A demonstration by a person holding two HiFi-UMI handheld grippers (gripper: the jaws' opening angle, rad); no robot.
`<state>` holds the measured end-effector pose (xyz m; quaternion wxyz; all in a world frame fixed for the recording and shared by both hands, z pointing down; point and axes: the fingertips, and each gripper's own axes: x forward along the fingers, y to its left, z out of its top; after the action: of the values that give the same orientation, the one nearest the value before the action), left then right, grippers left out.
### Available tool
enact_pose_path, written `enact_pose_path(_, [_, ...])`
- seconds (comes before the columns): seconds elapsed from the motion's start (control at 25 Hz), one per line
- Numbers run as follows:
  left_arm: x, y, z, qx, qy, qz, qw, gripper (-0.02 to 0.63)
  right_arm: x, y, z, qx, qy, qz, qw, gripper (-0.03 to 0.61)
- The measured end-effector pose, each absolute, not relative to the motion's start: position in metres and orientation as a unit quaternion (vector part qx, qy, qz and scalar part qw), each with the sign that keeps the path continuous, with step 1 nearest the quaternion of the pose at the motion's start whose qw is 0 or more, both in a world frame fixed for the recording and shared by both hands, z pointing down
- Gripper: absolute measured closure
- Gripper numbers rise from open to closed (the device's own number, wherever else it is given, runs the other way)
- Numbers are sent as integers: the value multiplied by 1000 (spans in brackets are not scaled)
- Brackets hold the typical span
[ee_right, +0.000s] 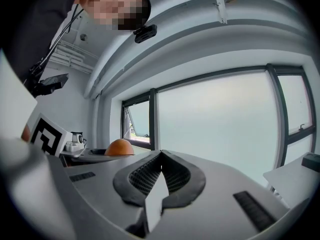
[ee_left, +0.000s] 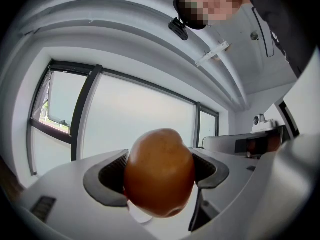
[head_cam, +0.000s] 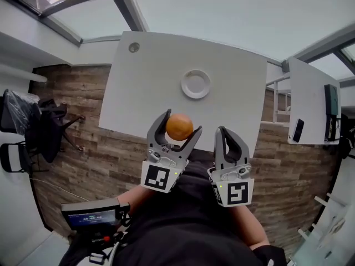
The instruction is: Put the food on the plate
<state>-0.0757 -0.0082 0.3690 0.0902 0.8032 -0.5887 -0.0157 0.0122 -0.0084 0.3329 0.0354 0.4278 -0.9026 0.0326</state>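
Between the left gripper fingers sits the food, a round orange-brown piece pinched on both sides and held up in the air near the front edge of the white surface. Can't tell what kind of food it is. In the left gripper view it fills the gap, hiding most of the ribbed pads & nearly all that lies behind; a pale sliver shows under it, too little to ID. White plate lies on the surface beyond the food, well apart from it, w/ nothing on it. Right gripper is just beside the left one, its fingers pressed together w/ nothing between. From the right gripper view only the food's top shows, rest is behind the left gripper's body. The person's dark top covers the surface's near edge. Second white surface at right is cut off by the frame; dark items on it are too small to name.
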Motion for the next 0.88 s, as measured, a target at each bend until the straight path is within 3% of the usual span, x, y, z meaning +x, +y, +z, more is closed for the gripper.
enact_pose_path(0.24, [-60,-32,378,819,-571,18,46,262,21,-23,324,433,-901,20,22,572])
enact_pose_path(0.88, [-42,-82,437,827,-553,69,77,262,29,-47,329,428,-903,29,30,572])
